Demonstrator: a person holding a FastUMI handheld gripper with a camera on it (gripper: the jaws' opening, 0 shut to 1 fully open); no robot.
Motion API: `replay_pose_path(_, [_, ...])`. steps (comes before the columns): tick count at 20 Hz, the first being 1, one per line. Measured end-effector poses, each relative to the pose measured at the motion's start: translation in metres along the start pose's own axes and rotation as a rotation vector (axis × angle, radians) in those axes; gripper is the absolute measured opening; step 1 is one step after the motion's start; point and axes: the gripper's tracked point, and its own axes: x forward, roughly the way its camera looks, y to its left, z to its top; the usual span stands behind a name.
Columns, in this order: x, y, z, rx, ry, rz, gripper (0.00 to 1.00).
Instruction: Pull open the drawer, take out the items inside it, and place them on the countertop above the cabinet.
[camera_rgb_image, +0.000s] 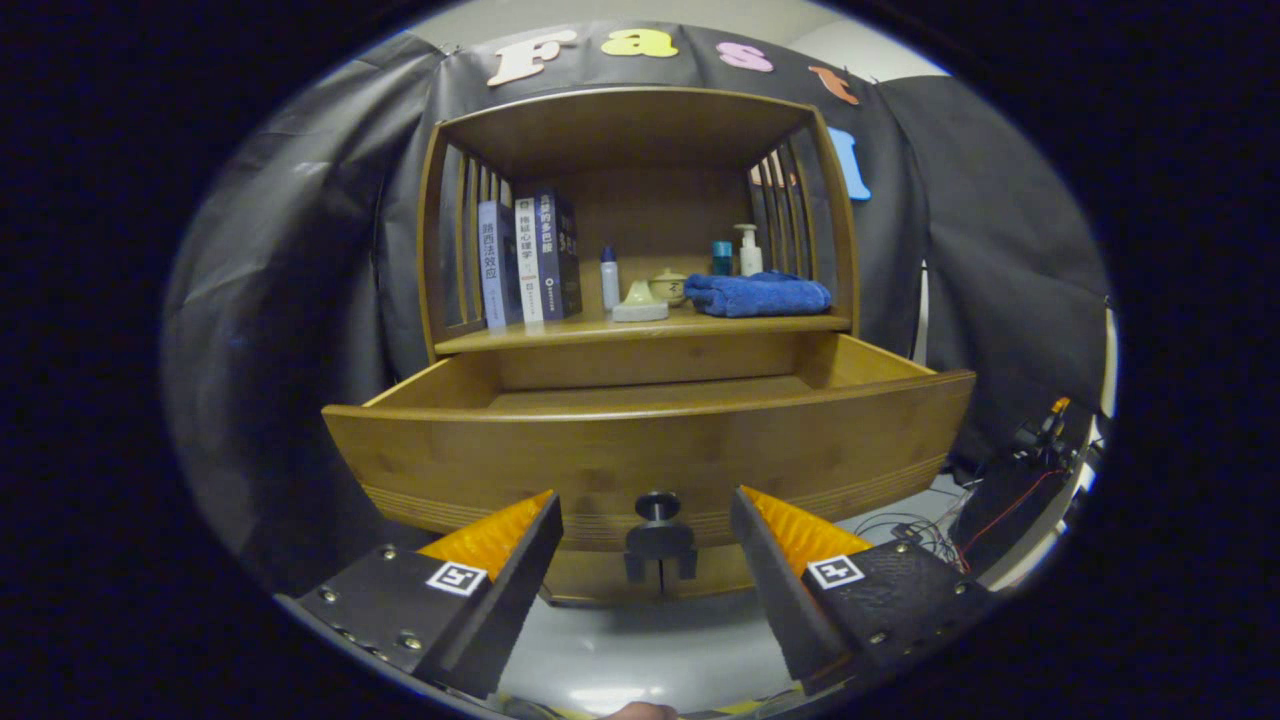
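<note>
Drawer (650, 440) is pulled well out of the cabinet (640, 130), so step one looks done. Its front panel sits just ahead of the fingers, knob (657, 505) centred between them.

Gripper (647, 520) is released: fingers spread wide, one either side of the knob, neither touching it. Holding nothing.

Inside of the drawer: from this low angle I see only the far strip of the bottom board and the side walls, all bare wood. The near part is hidden behind the front panel, so I can't tell whether items are left in there.

Countertop (640, 335) above the drawer carries books (530, 260) standing at the left, a small bottle (609, 278), a pale soap dish (640, 303), a small lidded pot (668, 287), a teal container (721, 257), a pump bottle (749, 250), and a folded blue towel (757, 294) at the right. Can't say which, if any, came from the drawer.

My read: open step complete, unloading status unknown. Next move calls for lifting the gripper above the front panel to check the near half of the drawer.
</note>
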Motion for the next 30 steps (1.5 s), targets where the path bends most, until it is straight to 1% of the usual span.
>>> replay_pose_path(2, [0.013, 0.0, -0.007, -0.023, 0.014, 0.0, 1.0])
replay_pose_path(4, [0.025, 0.011, -0.007, -0.032, 0.02, 0.026, 1.0])
replay_pose_path(6, [0.029, 0.001, -0.007, -0.093, 0.028, -0.031, 1.0])
replay_pose_path(8, [0.031, 0.003, -0.006, -0.117, 0.025, -0.039, 0.98])
replay_pose_path(12, [0.04, -0.002, -0.003, -0.115, 0.037, -0.023, 0.98])
replay_pose_path(16, [0.046, -0.001, -0.001, -0.105, 0.033, -0.021, 0.98])
replay_pose_path(20, [0.058, 0.004, 0.002, -0.124, 0.048, -0.028, 0.97])
replay_pose_path(23, [0.075, 0.009, 0.013, -0.108, 0.02, -0.024, 0.98])
replay_pose_path(24, [0.082, 0.011, 0.012, -0.105, 0.041, -0.028, 0.98])
replay_pose_path(25, [0.09, 0.013, 0.013, -0.105, 0.026, -0.032, 0.98])
replay_pose_path(30, [0.12, 0.018, 0.018, -0.106, 0.043, -0.03, 1.0])
